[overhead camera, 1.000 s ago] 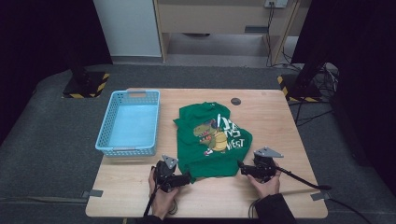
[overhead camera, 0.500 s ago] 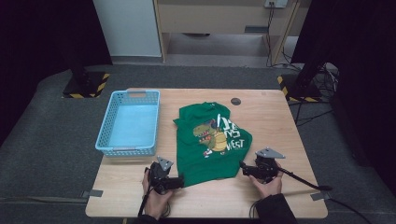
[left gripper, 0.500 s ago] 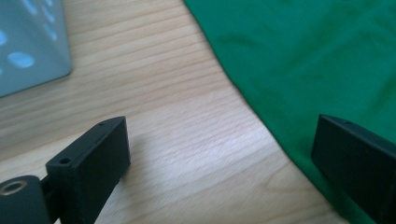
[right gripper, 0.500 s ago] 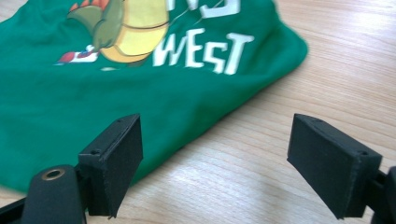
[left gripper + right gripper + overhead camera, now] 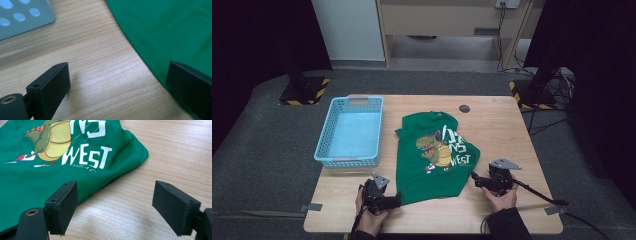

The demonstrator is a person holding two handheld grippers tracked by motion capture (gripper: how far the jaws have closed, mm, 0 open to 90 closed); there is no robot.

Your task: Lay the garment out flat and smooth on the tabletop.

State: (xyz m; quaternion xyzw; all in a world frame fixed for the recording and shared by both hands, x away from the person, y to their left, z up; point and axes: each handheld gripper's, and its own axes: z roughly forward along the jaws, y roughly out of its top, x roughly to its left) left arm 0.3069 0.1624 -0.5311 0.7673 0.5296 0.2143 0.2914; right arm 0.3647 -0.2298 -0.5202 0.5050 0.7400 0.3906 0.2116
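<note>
**Left gripper slides out to the shirt's corner**

Since the earlier high-view pictures, the left gripper [image 5: 395, 200] has shifted leftward along the near edge of the table [image 5: 512, 125], while the right gripper [image 5: 476, 179] has hardly moved. One green T-shirt [image 5: 432, 155] lies flat at the middle of the table, printed with one cartoon dinosaur [image 5: 433, 149] and white lettering. One blue basket [image 5: 350, 133] stands just to the shirt's left, apart from it. One small dark disc [image 5: 464, 108] sits near the far edge.

Two grippers are in hand, one on each side of the shirt's near hem. In the left gripper view the two black jaws stand wide apart: one over bare wood, the other over the green cloth [image 5: 170, 32], with the curved edge of the shirt running between them. Nothing is pinched. A corner of the basket [image 5: 22, 17] shows at the upper left.

In the right gripper view the jaws also stand wide apart, having just closed a little. The left jaw sits at the shirt's edge [image 5: 82, 172], the right jaw over bare table; no cloth is clamped.
</note>
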